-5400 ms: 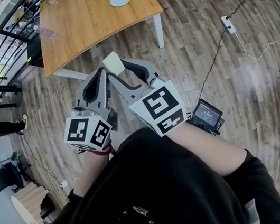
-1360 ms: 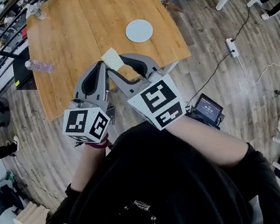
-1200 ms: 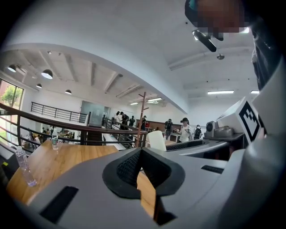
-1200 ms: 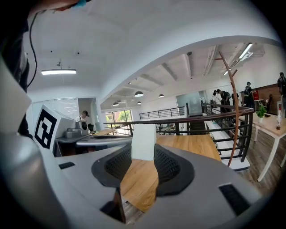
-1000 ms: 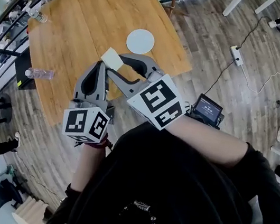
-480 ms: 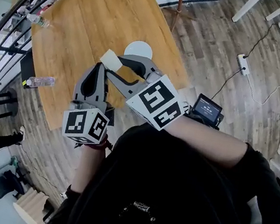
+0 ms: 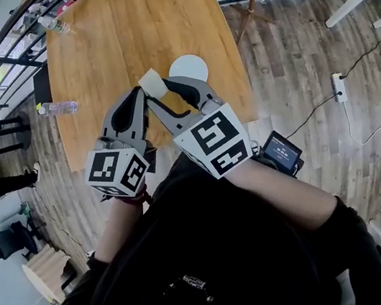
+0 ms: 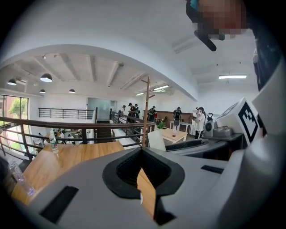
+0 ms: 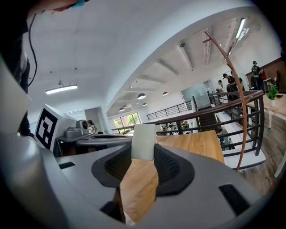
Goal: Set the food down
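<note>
Compared with the earlier pictures, the white plate (image 7: 189,67) has come much closer to the grippers: it was well ahead of them on the bench (image 7: 126,20), and now it lies just past the tips of the right gripper (image 7: 160,86).

The food (image 7: 153,82), a pale block, is not set down yet. It sits between the fingers (image 9: 174,167) of the right gripper (image 9: 144,147), which are closed on its two sides and stand fairly wide because the block itself is wide. Seen from the head view, the food (image 9: 144,141) hangs over the bench just on the near side of the plate, toward the plate's left edge. I judge that the approach is almost finished. What is left is to bring the block over the plate (probably the place meant for it), lower it and open the fingers.

The left gripper (image 7: 133,94) is beside the right one, further from the plate. Its fingers (image 8: 123,172) meet at the tips and hold nothing. Both grippers are kept close to the chest, pointing forward and a little downward. The right forearm comes across the body toward the plate.
</note>
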